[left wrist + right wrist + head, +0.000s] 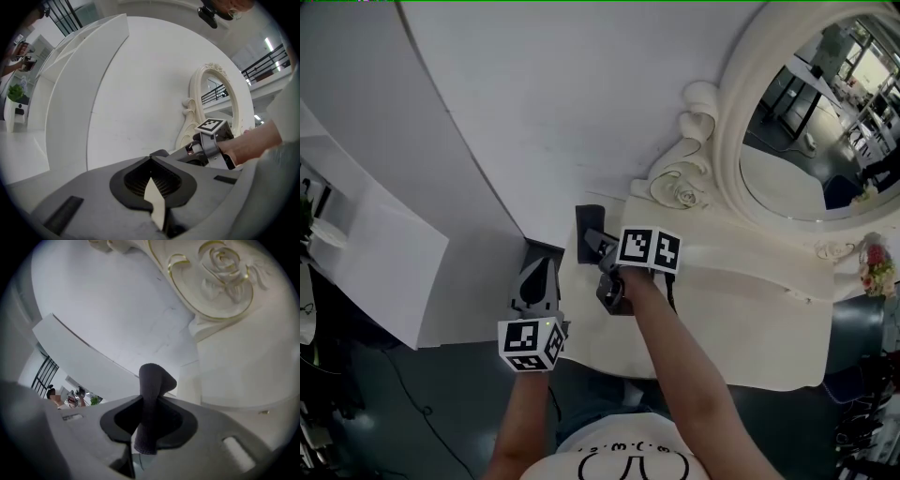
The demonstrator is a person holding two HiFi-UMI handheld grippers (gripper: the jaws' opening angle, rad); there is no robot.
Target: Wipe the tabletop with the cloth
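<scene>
While the right gripper (599, 241) pinches the dark cloth (152, 390) over the worktop's (750, 323) left end, the left gripper (153, 165) hangs closed and empty.

Open office hall: ornate mirror (814, 117) reflects desks (821, 77).

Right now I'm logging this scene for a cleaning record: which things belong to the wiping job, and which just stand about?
In the job:
cloth
right gripper, shut on the cloth
tabletop

Standing about:
left gripper, shut, empty
mirror
carved rose
flowers
</scene>
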